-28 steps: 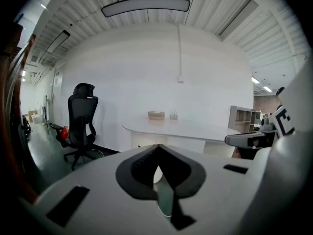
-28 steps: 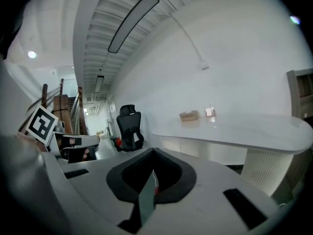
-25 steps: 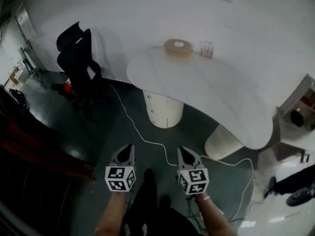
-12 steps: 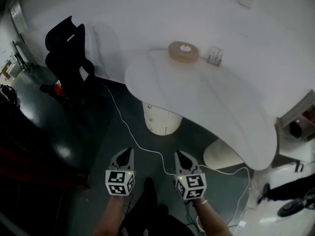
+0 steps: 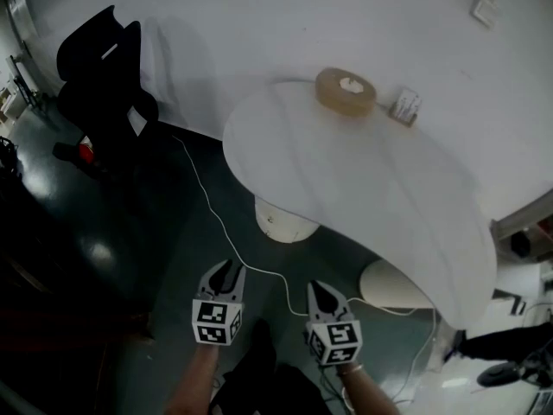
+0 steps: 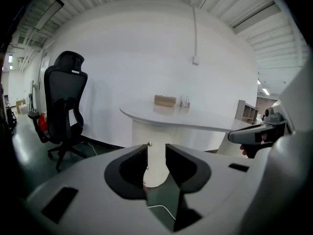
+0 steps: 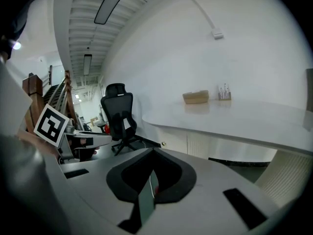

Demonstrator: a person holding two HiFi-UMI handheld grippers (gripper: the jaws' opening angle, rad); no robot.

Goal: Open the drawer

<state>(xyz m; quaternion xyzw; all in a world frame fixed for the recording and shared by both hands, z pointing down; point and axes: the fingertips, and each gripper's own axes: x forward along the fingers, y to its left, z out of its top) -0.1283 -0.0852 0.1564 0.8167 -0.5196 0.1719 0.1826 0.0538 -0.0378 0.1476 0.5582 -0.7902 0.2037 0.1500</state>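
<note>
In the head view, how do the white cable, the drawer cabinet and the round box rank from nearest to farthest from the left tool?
From the left tool, whose jaws are opening with nothing between them:
1. The white cable, lying just to its right.
2. The drawer cabinet, ahead under the table.
3. The round box, at the table's far side.

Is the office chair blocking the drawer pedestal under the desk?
No, in the head view the black office chair stands by the wall, well apart from the drawer pedestal under the desk.
</note>
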